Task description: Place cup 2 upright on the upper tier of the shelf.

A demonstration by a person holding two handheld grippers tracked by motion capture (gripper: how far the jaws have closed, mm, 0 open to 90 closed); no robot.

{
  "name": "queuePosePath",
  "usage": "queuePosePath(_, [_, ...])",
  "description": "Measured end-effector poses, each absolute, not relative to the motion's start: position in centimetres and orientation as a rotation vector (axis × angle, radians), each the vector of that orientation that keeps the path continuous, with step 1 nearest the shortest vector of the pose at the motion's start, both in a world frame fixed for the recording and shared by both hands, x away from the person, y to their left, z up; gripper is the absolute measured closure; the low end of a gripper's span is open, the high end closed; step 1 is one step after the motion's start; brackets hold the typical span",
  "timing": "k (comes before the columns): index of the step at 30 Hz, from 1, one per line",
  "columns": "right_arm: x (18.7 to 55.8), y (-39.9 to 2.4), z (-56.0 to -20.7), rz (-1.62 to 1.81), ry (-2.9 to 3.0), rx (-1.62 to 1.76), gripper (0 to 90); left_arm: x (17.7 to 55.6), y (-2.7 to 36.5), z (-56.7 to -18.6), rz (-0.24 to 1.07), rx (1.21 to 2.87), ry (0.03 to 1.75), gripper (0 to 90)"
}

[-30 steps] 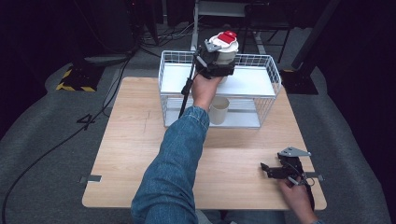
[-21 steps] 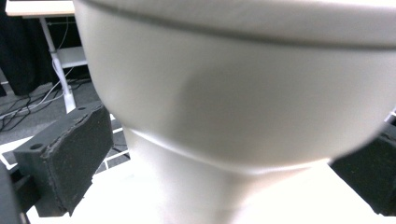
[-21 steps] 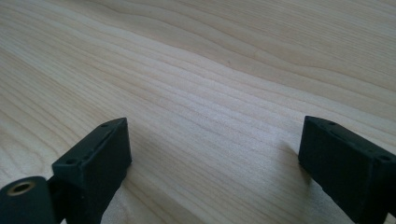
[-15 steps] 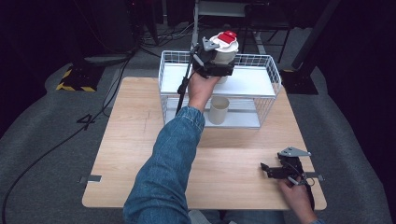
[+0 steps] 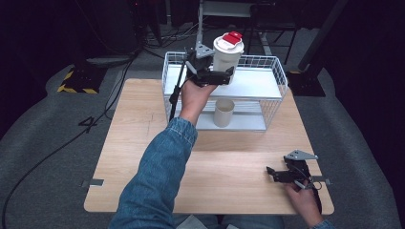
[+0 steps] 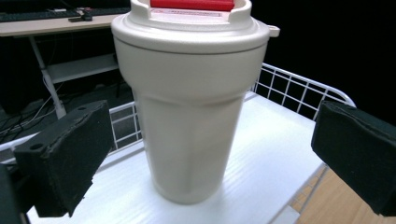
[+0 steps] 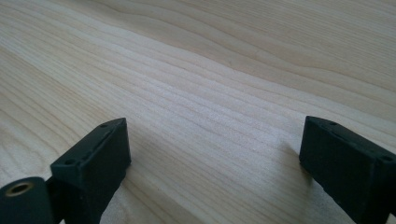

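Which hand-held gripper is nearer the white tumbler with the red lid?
Left. The left hand-held gripper is open at the white tumbler on the rack's top shelf, jaws either side. The right hand-held gripper rests open on the table, far off.

High view above the person's side, looking forward and down, far from the table (image 5: 143,143), left gripper view very near the tumbler (image 6: 191,107), shared with high view, right gripper view close over the table wood.

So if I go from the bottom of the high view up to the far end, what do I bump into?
Right gripper → small beige cup on the lower shelf → left gripper → tall white tumbler with the red lid.
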State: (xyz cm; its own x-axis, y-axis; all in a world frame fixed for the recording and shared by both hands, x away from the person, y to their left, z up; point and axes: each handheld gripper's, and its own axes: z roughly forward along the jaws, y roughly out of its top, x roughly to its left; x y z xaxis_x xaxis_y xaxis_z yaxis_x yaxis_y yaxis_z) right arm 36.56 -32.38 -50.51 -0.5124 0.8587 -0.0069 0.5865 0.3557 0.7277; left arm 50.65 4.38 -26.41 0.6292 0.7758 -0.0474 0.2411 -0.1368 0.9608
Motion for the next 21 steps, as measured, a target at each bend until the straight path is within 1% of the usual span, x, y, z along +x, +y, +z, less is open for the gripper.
queuePosePath(10, [36.6, -32.5, -50.5, 0.964, 2.247, 1.251, 9.1, 47.0, 7.2, -26.6, 0.561, 1.685, 0.829, 0.0])
queuePosePath(17, [36.6, -32.5, -50.5, 0.964, 2.247, 1.251, 9.1, 44.4, 8.8, -27.0, 0.584, 1.700, 0.814, 0.0])
queuePosePath(21, [36.6, -32.5, -50.5, 0.965, 2.247, 1.251, 9.1, 43.1, 9.7, -27.4, 0.567, 1.710, 0.811, 0.0])
